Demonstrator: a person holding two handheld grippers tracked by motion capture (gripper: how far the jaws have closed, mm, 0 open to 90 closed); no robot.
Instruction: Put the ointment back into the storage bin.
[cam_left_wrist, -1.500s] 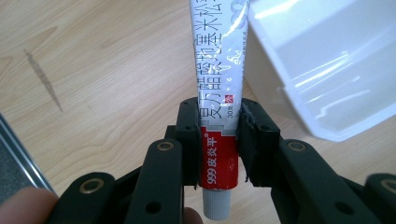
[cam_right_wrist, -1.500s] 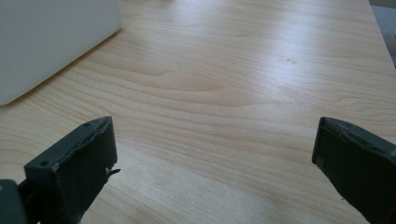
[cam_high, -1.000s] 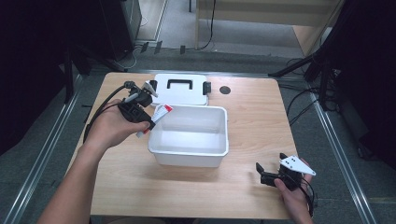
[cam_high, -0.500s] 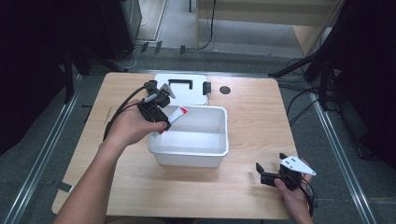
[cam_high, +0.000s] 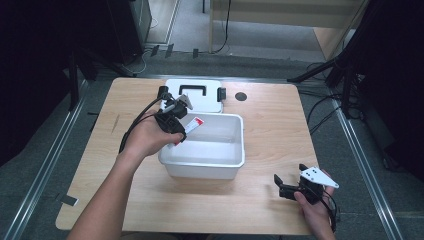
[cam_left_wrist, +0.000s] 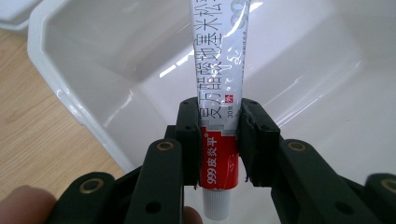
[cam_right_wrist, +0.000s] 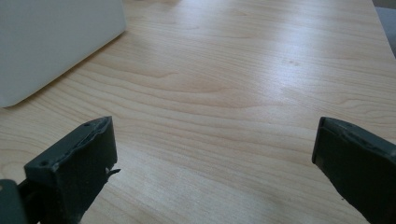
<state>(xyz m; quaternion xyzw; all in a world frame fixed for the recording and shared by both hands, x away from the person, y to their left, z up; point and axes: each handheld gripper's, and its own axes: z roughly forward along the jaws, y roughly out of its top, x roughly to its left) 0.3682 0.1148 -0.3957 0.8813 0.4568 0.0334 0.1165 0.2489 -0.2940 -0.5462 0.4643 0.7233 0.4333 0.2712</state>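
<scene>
A white and red ointment tube (cam_left_wrist: 219, 116) with printed characters is clamped between the jaws of my left gripper (cam_left_wrist: 218, 140), cap end toward the hand. In the high view that left gripper (cam_high: 176, 121) hangs over the left rim of the white plastic bin (cam_high: 240, 150), and the tube (cam_high: 191, 125) points into the bin's inside. Bare white walls and floor of the bin (cam_left_wrist: 93, 60) lie below the tube. My right gripper (cam_high: 287, 187) rests open near the table's front right, its jaws wide apart over bare wood (cam_right_wrist: 224, 121).
The bin's white lid (cam_high: 200, 100) with a black handle lies flat behind the bin. A small dark round hole (cam_high: 241, 96) sits in the tabletop at the back right. A corner of the bin (cam_right_wrist: 51, 42) stands to the left of the right gripper.
My left gripper has carried the tube rightward and a little forward, from the bin's left outside edge to over its rim. The right gripper has stayed still.
</scene>
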